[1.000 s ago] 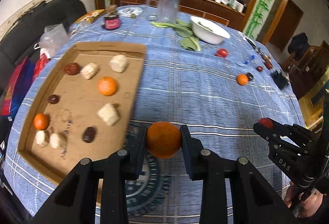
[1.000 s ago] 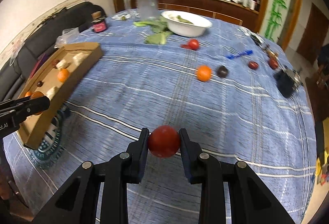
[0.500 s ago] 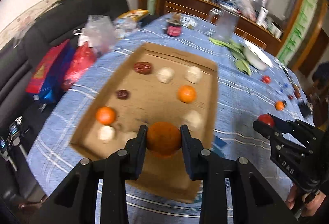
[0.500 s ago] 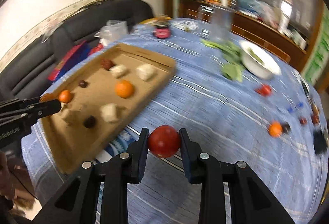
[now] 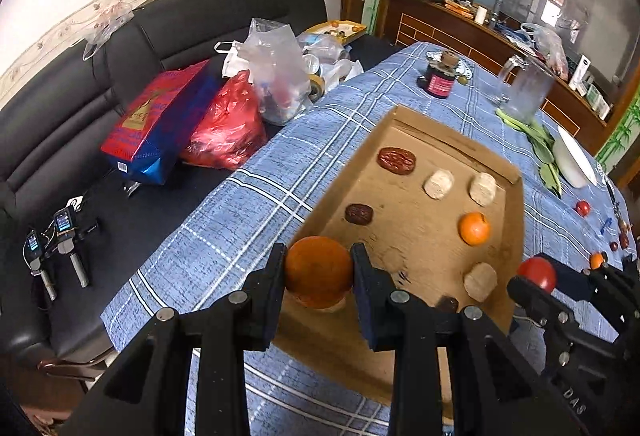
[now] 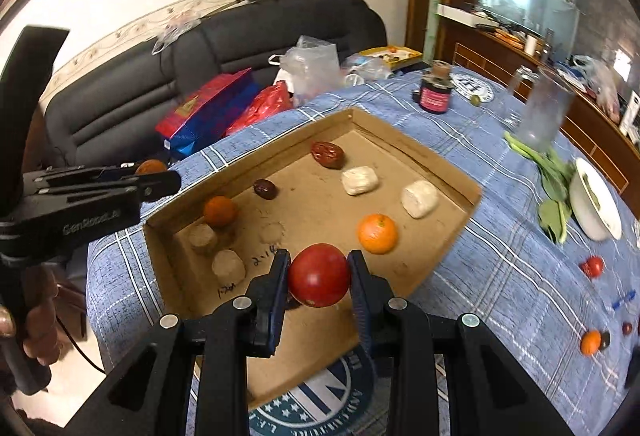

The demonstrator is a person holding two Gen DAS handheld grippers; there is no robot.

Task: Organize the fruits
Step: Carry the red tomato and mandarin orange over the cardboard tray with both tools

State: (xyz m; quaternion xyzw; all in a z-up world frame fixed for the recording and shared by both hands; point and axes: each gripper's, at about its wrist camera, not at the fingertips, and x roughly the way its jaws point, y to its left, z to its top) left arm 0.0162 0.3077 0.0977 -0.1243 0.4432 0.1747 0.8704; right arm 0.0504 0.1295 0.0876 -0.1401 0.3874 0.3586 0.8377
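Note:
My left gripper [image 5: 319, 272] is shut on an orange [image 5: 319, 269], held above the near left corner of a shallow cardboard tray [image 5: 516, 220]. My right gripper [image 6: 319, 276] is shut on a red tomato [image 6: 319, 275] over the near side of the same tray [image 6: 456, 178]. Inside the tray lie two oranges [image 6: 377, 233], dark red dates [image 6: 328, 154] and several pale lumps [image 6: 359, 180]. The right gripper with its tomato [image 5: 537, 273] shows at the right of the left wrist view. The left gripper [image 6: 160, 178] shows at the left of the right wrist view.
The tray sits on a blue checked tablecloth [image 6: 500, 196]. Further back stand a dark jar [image 6: 435, 93], a glass pitcher [image 6: 546, 112], greens [image 6: 554, 188] and a white bowl [image 6: 594, 206]. Loose small fruits [image 6: 592, 266] lie at the right. A black sofa [image 5: 100, 84] with bags [image 5: 224, 124] is left.
Both grippers swung left, from over the bare tablecloth to over the cardboard tray, each still holding its fruit. The views rolled, and the sofa now fills the left side.

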